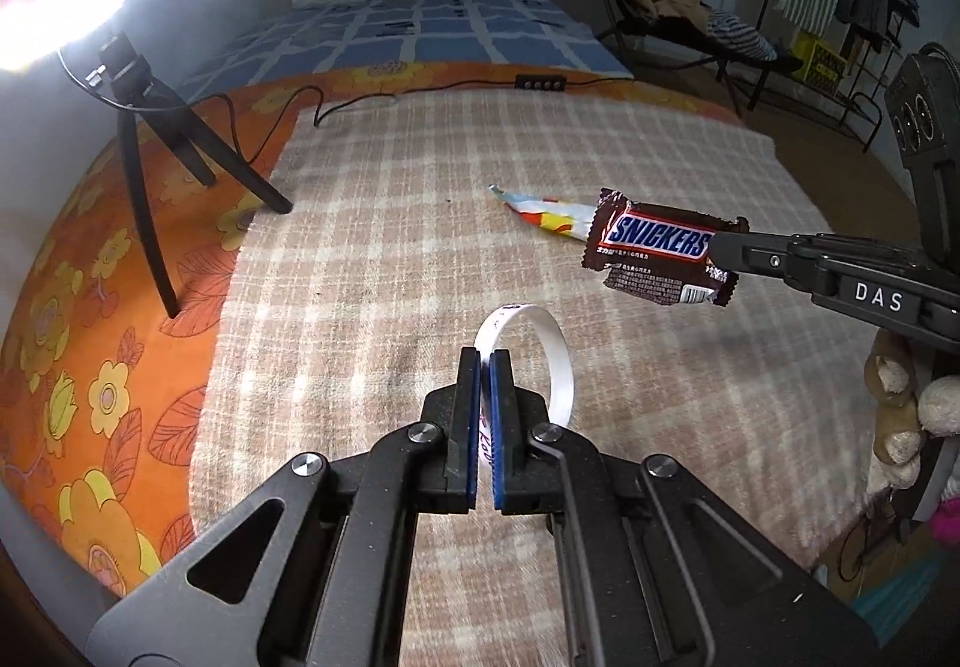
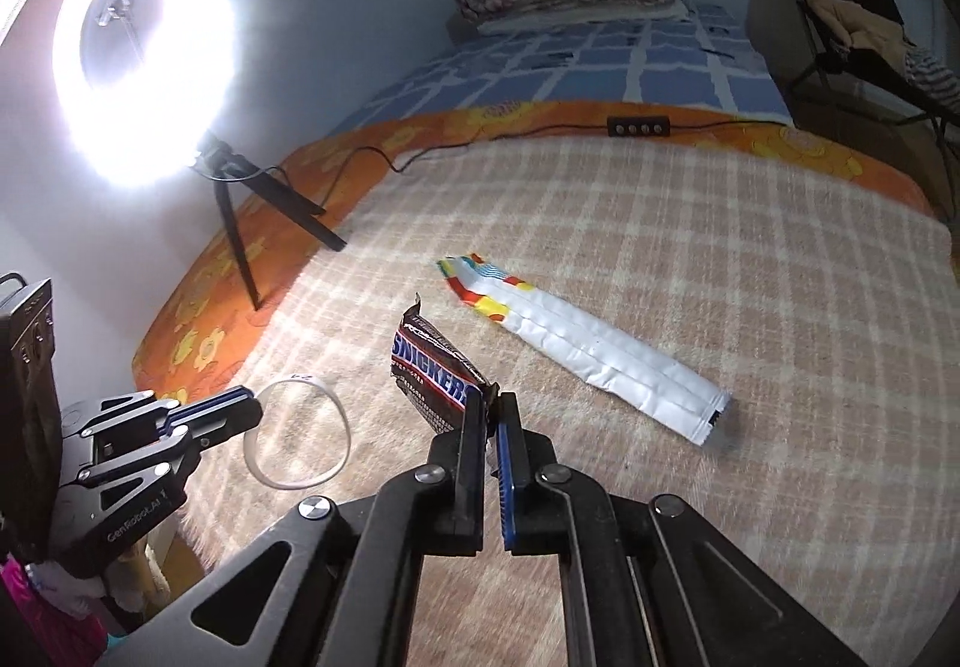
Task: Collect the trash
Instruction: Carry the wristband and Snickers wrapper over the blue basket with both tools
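Left wrist view: the left gripper point(image 1: 484, 361) is clamped on a white paper ring point(image 1: 555, 361), its blue pads pinching the band's near side so the loop stands up over the checked blanket point(image 1: 390, 223) that covers the bed. To the right, the right gripper point(image 1: 729, 241) reaches in, closed on one end of a brown Snickers wrapper point(image 1: 657, 253) that hangs free above the blanket. Behind it a long white wrapper point(image 1: 543, 214) with coloured print lies flat toward the blanket's middle, untouched. A ring light tripod point(image 1: 162, 150) stands at the blanket's left edge, its cable point(image 1: 354, 105) running along the far edge.

Right wrist view: the right gripper point(image 2: 487, 403) pinches only the crimped tail of the Snickers wrapper point(image 2: 435, 367), which stands tilted up from the jaws. The left gripper point(image 2: 255, 403) comes in from the left, holding the paper ring point(image 2: 300, 433) by its rim. The long wrapper point(image 2: 576, 349) lies just beyond, well apart from both.

Risks, as I judge them: the grip on the Snickers tail is thin, so a quick swing could let the slick foil slide out. The ring is held by a narrow band and could crease or twist loose. With both grippers full, the long wrapper must wait, and no bin shows in either view.
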Tool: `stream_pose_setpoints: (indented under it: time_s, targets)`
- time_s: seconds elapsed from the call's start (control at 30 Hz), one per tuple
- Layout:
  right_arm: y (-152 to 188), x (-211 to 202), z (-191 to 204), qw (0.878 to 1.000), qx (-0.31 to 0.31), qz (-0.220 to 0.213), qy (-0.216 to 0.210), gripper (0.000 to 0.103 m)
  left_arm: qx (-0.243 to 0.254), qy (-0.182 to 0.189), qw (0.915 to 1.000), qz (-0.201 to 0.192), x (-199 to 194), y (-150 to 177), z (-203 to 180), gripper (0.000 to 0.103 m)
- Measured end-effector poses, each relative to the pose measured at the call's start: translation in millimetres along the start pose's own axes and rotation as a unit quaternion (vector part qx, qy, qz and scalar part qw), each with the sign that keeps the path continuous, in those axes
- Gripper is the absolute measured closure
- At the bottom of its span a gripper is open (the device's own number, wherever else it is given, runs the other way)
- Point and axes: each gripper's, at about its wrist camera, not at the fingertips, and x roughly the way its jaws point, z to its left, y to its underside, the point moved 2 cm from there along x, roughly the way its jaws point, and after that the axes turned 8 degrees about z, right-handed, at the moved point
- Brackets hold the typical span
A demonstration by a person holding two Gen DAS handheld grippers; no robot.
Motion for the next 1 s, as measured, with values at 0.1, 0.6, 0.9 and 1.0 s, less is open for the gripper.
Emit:
stream_pose_setpoints:
  time_s: [0.1,0.6,0.9,1.0]
  targets:
    - [7,-15,9,1.000,-0.012,-0.007,0.003,0.102,0.007,0.003,0.9999,-0.011,-15,5,-5,0.103]
    - [88,-87,43,0.999,-0.049,-0.023,0.008,0.102,0.046,0.027,0.9982,-0.028,-73,66,-38,0.103]
    - [145,-106,53,0.999,-0.048,-0.008,0.005,0.102,0.078,0.038,0.9961,-0.016,-87,113,-65,0.103]
    - [162,-108,58,0.999,-0.053,-0.002,0.008,0.102,0.085,0.039,0.9955,-0.013,-89,126,-70,0.103]
